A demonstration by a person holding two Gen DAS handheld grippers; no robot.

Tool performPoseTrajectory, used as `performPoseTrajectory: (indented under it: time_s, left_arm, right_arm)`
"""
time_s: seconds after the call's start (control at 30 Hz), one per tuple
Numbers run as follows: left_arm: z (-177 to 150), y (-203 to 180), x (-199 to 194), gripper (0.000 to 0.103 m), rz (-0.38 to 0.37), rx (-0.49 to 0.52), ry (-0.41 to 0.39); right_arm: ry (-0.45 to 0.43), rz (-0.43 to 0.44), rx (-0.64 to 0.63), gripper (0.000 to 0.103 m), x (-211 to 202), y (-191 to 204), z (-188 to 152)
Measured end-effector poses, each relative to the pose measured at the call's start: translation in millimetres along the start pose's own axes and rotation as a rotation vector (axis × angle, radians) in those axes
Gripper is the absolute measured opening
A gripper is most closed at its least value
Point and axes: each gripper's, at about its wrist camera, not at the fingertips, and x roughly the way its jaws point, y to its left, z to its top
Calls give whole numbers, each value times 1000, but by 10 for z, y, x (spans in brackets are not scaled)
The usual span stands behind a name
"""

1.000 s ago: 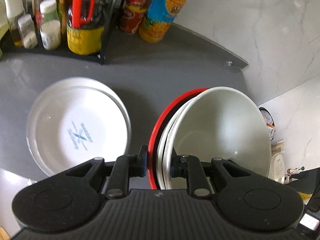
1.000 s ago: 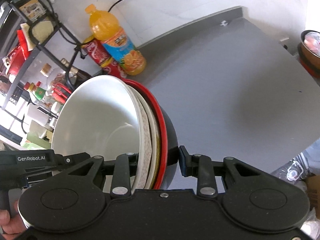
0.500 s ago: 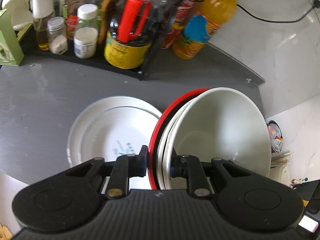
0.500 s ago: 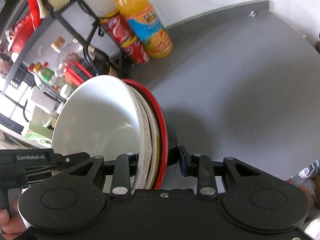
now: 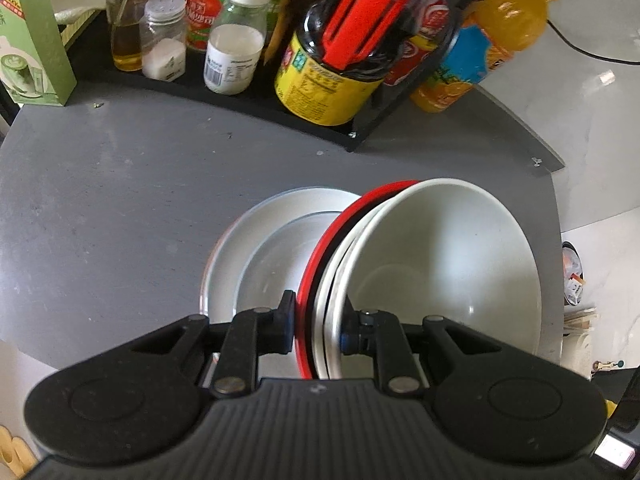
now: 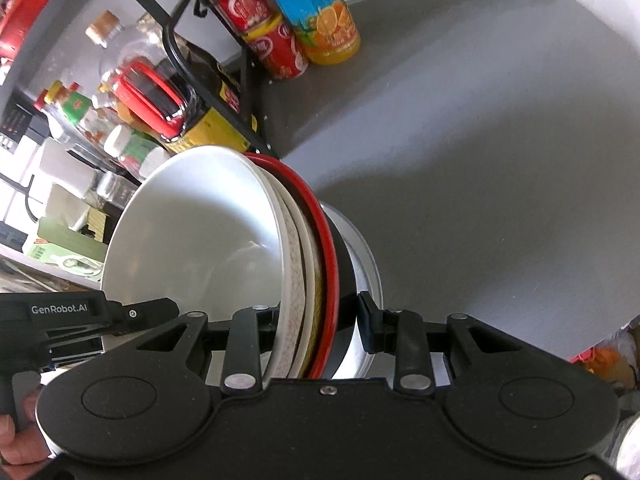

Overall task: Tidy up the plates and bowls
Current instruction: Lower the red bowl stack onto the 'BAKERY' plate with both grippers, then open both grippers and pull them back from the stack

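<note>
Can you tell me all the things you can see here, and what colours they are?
stack of bowls: one stack, white bowls nested in a red-rimmed black one, held on edge between both grippers
white plates: one pile, white, flat on the counter beneath the stack
counter: one, grey
black rack: one, black, back of the counter, holding bottles and jars
soy sauce bottle: one, dark with yellow label and red handle, on the rack
orange drink bottle: one, orange, beside the rack
red cans: two, red, stacked beside the orange bottle
green carton: one, green, far left
left gripper: black, clamped on the stack's rim
right gripper: black, clamped on the stack
</note>
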Motion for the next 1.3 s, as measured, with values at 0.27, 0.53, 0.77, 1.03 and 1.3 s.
performPoseTrajectory:
  time_s: [0.27, 0.53, 0.77, 1.03, 1.3]
  left_arm:
    - [93, 136, 174, 18, 0, 22, 57]
    - [153, 193, 285, 18, 0, 34, 90]
    - [198, 181, 287, 18, 0, 50, 93]
    - [222, 116, 311, 22, 8, 98, 113]
    - [231, 50, 265, 42, 2, 111, 107]
  right_arm:
    - [32, -28, 35, 30, 124, 7, -101]
    - [45, -40, 49, 30, 202, 7, -115]
    - [52, -47, 63, 30, 272, 46, -79]
    - [57, -17, 125, 35, 241, -57, -132]
    - [-15, 28, 99, 43, -81, -80, -141]
